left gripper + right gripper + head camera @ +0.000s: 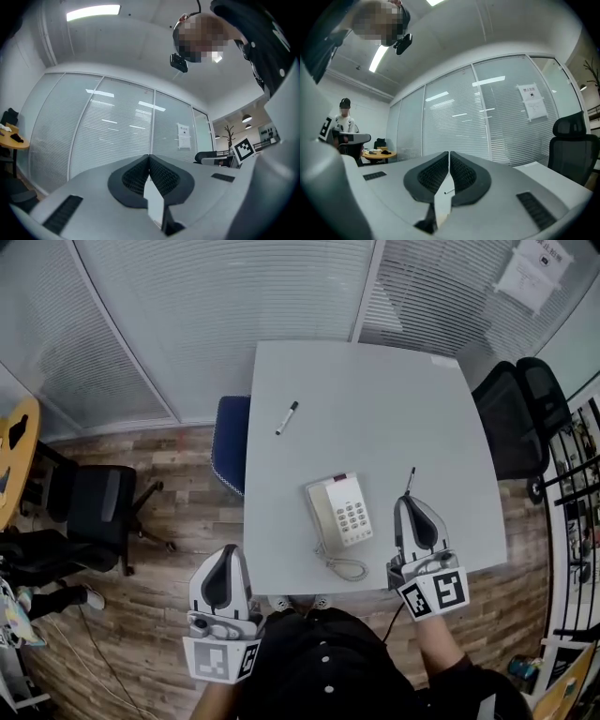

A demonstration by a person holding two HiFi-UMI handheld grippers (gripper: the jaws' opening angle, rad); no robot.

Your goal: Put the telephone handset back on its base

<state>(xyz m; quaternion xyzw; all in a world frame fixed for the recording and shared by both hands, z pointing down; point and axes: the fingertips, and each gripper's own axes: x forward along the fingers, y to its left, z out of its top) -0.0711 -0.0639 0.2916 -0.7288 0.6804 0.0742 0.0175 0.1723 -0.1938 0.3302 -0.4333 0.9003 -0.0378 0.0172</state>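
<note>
The white telephone [341, 513] lies on the grey table [375, 399] near its front edge. Its handset [322, 517] rests along the left side of the base, and the coiled cord [345, 568] curls in front. My right gripper [411, 503] hovers just right of the phone, shut and holding nothing; its pads meet in the right gripper view [449, 153]. My left gripper [228, 556] is off the table's front left corner, above the floor, also shut and holding nothing [149, 157]. Both point about level toward the glass wall.
A black pen [410, 481] lies just beyond the right gripper, and a marker [287, 418] at the table's far left. A blue chair [230, 442] stands at the left edge, a black office chair [520, 413] at the right, another [94, 507] on the floor to the left.
</note>
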